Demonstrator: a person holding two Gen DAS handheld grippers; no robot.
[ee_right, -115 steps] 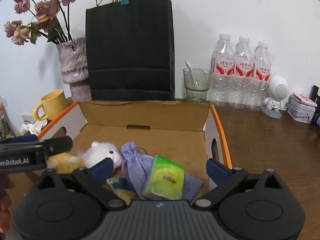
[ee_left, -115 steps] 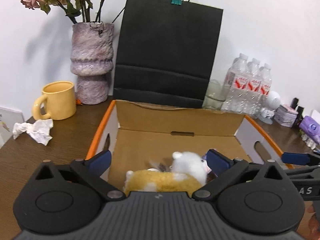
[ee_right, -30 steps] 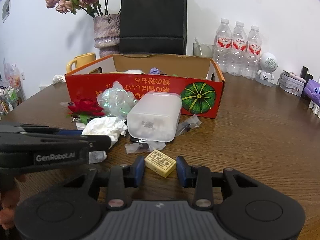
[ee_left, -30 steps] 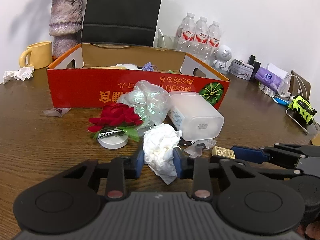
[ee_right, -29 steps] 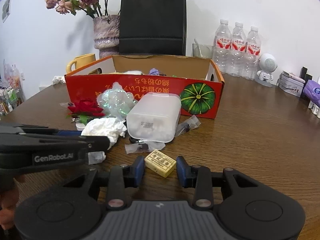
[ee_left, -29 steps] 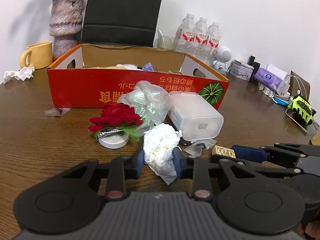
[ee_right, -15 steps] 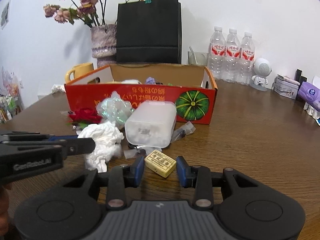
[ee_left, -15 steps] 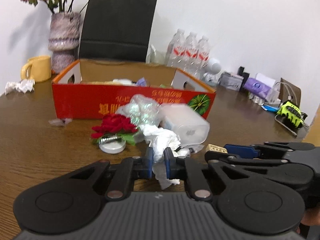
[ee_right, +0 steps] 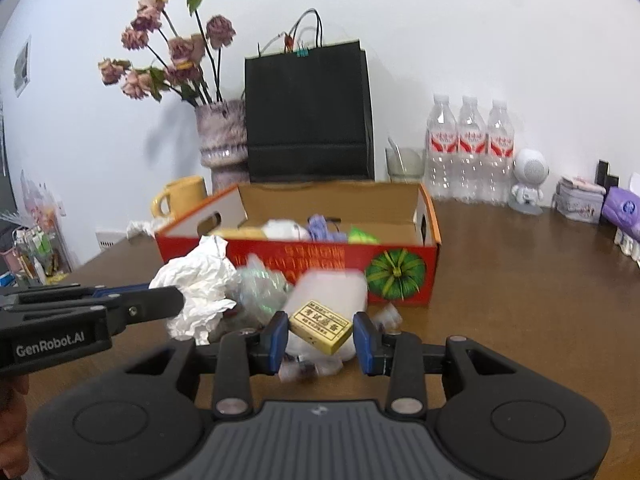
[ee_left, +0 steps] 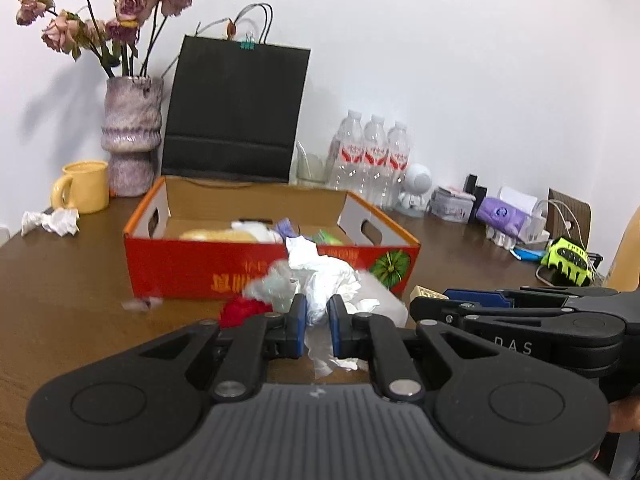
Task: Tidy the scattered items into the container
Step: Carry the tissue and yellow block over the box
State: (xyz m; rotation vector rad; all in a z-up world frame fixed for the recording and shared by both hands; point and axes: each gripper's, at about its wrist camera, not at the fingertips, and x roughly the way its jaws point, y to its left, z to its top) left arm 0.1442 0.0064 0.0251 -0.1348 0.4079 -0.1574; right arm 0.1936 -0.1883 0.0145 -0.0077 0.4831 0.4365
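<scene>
My left gripper (ee_left: pixel 317 326) is shut on a crumpled white tissue (ee_left: pixel 322 276), which hangs above the table in front of the red cardboard box (ee_left: pixel 192 268). In the right wrist view the same tissue (ee_right: pixel 196 280) shows at the left gripper's tip. My right gripper (ee_right: pixel 320 338) is shut on a small yellow eraser block (ee_right: pixel 320 326), lifted off the table. The box (ee_right: pixel 296 258) holds a plush toy, a purple pouch and a green packet. On the table before it lie a clear plastic tub (ee_right: pixel 332 290), a crinkled clear bag (ee_right: pixel 260 284) and a red fabric rose (ee_left: pixel 240 308).
Behind the box stand a black paper bag (ee_left: pixel 236 108), a vase of dried roses (ee_left: pixel 130 140), a yellow mug (ee_left: pixel 82 192), water bottles (ee_left: pixel 372 156) and a glass. Another crumpled tissue (ee_left: pixel 50 220) lies far left. Small items and a green glove (ee_left: pixel 568 260) crowd the right edge.
The left gripper's jaws closed tight on the tissue and lifted it off the table. The right gripper rose with the eraser. Both views now look down into the box.
</scene>
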